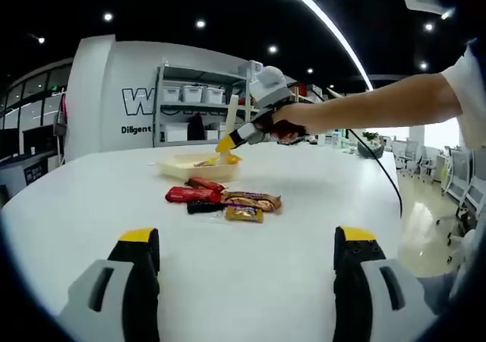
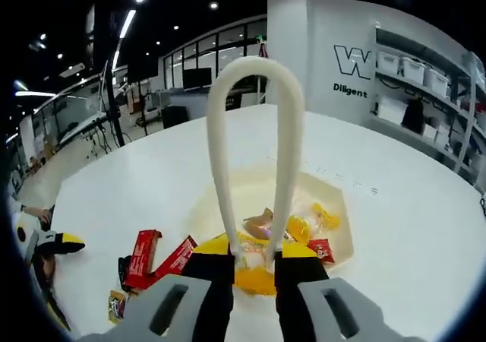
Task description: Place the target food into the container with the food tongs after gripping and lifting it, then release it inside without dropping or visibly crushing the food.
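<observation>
White table (image 1: 304, 205), one container (image 1: 190, 166), one tongs (image 2: 250, 159), two red packets (image 2: 156, 257)

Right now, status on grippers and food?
Right gripper shut on tongs over container. Left gripper open, idle. Snack packets on table, path clear.

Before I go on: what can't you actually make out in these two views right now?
- Right gripper view: the tongs tips are hidden behind the right gripper, so any held food is unclear.
- Left gripper view: the container contents are too small and distant.
- Left gripper view: the snack packets have unreadable labels.
</observation>
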Action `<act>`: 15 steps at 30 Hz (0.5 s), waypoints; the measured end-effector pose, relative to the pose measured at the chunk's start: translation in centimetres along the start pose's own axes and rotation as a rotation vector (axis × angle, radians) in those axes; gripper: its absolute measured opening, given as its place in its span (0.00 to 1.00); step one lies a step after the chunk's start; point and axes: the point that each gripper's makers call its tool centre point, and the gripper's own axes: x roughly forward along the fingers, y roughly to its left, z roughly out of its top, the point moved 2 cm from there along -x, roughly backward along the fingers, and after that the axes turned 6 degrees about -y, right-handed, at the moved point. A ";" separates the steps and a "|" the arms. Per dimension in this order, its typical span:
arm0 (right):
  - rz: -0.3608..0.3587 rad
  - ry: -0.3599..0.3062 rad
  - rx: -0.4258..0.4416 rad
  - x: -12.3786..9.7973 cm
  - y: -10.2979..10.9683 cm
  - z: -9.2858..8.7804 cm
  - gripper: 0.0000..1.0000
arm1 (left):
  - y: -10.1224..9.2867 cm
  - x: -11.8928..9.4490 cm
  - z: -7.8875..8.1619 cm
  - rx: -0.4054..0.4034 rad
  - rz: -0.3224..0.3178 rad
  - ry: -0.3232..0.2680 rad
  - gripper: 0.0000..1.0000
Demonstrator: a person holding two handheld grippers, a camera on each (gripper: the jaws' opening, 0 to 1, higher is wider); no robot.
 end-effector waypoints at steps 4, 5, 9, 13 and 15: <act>0.008 0.011 -0.001 0.6 0.4 -0.5 0.14 | -0.1 0.0 -0.1 0.006 -0.005 0.006 0.94; 0.005 0.006 -0.005 0.7 0.3 -0.4 0.14 | -0.1 0.0 -0.2 0.006 -0.006 0.009 0.94; -0.026 0.000 -0.009 1.4 -0.4 -0.3 0.15 | -0.1 0.0 -0.1 0.002 -0.005 0.003 0.94; -0.041 0.006 0.021 1.5 -0.5 -0.7 0.16 | -0.1 0.1 -0.1 0.009 -0.003 0.004 0.94; -0.052 0.004 -0.010 1.5 -0.7 -0.8 0.17 | -0.1 0.1 -0.2 0.011 -0.005 0.006 0.94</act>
